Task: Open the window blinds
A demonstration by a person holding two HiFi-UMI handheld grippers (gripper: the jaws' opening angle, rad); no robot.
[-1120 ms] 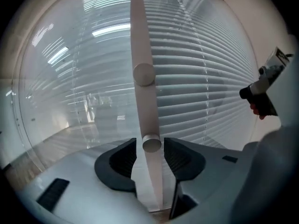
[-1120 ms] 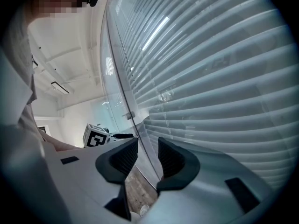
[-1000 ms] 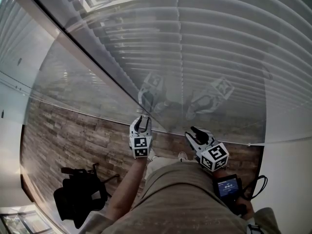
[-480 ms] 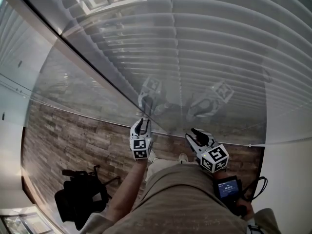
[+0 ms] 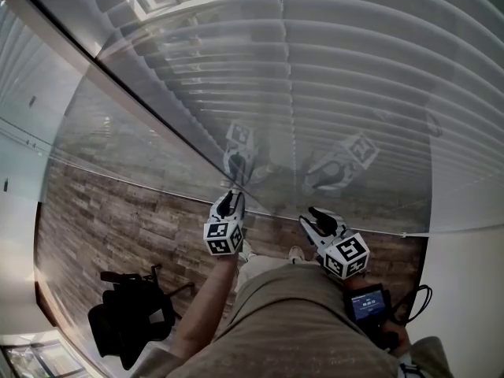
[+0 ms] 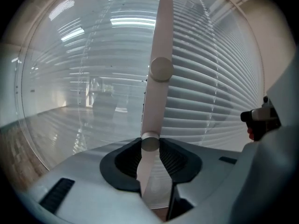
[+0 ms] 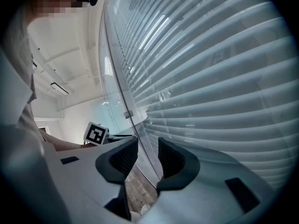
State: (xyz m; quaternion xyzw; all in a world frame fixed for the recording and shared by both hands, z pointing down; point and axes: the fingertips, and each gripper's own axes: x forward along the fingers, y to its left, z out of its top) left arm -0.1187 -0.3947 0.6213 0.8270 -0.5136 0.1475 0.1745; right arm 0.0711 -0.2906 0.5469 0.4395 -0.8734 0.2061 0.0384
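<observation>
As left tool (image 5: pixel 230 201) just clamped wand (image 6: pixel 158 55), blinds (image 5: pixel 354 93) down

- The left gripper (image 5: pixel 231 200) sits low of centre in the head view, nose toward 12 o'clock, its marker cube (image 5: pixel 223 239) tilted on one corner.
- Its jaws have just been closing; the pads press from both sides on a white wand (image 6: pixel 156 92) that runs up between them toward 12 o'clock.
- The bare left forearm (image 5: pixel 201 313) reaches in from 7 o'clock.
- The right gripper (image 5: pixel 317 214) lies at 3 o'clock of the left, close beside it, nose toward 11 o'clock.
- Its jaws stand apart, pads touching nothing.
</observation>
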